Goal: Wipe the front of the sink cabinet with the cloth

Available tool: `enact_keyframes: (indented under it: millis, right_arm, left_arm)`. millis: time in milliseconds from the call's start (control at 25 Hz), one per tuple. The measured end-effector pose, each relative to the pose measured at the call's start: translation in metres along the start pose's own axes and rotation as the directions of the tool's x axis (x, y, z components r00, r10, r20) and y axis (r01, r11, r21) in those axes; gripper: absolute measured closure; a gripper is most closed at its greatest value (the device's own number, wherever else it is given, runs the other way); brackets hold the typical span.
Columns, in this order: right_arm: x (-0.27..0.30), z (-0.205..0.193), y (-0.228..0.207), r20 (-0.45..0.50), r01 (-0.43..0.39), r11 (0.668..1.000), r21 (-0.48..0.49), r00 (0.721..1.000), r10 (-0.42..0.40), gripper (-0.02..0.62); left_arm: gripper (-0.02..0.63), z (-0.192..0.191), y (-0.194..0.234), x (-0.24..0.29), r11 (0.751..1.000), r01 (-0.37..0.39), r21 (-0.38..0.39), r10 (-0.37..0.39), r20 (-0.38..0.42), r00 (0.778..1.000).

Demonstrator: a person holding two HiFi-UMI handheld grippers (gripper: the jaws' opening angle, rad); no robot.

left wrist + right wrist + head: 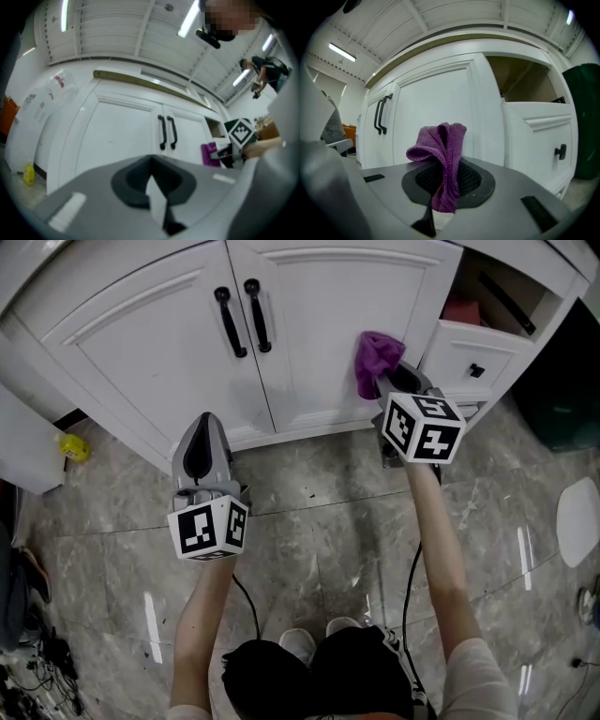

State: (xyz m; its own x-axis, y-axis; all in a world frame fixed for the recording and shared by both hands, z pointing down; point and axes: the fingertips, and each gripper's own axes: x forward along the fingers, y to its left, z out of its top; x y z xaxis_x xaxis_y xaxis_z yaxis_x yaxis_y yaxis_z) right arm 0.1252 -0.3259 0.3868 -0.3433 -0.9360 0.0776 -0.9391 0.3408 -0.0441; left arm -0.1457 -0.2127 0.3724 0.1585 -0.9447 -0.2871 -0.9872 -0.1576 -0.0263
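a white panelled sink cabinet [131,324] has two black bar handles [243,319]. a small yellow bottle [75,447] stands on the grey marble floor [319,521] by its left corner. the right gripper [397,381], forearm stretched forward, clamps a purple knitted cloth [374,358] just at the right door; whether it touches is unclear. the left gripper [202,426] hangs short of the cabinet, jaws closed on nothing.

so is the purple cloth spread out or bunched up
Bunched up: the purple knitted cloth stands in crumpled folds, pinched in the right gripper.
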Motion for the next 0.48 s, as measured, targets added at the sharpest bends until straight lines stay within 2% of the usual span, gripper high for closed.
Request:
enact_keyframes:
  millis: [120,320,480]
  right_arm:
    - [-0.009,0.001,-0.033,-0.002,0.071,0.997,0.004,0.997,-0.071,0.538]
    - [-0.011,0.001,-0.041,-0.018,0.073,0.997,-0.019,0.997,-0.073,0.532]
    - [-0.019,0.002,-0.05,-0.016,0.108,0.994,-0.008,0.994,-0.108,0.534]
  left_arm:
    - [0.601,0.0,0.002,-0.001,1.0,0.0,0.006,0.0,-0.003,1.0]
    - [0.601,0.0,0.001,-0.002,1.0,-0.004,0.004,0.004,-0.008,1.0]
    - [0.601,0.001,-0.005,-0.004,1.0,0.011,0.017,-0.011,-0.006,1.0]
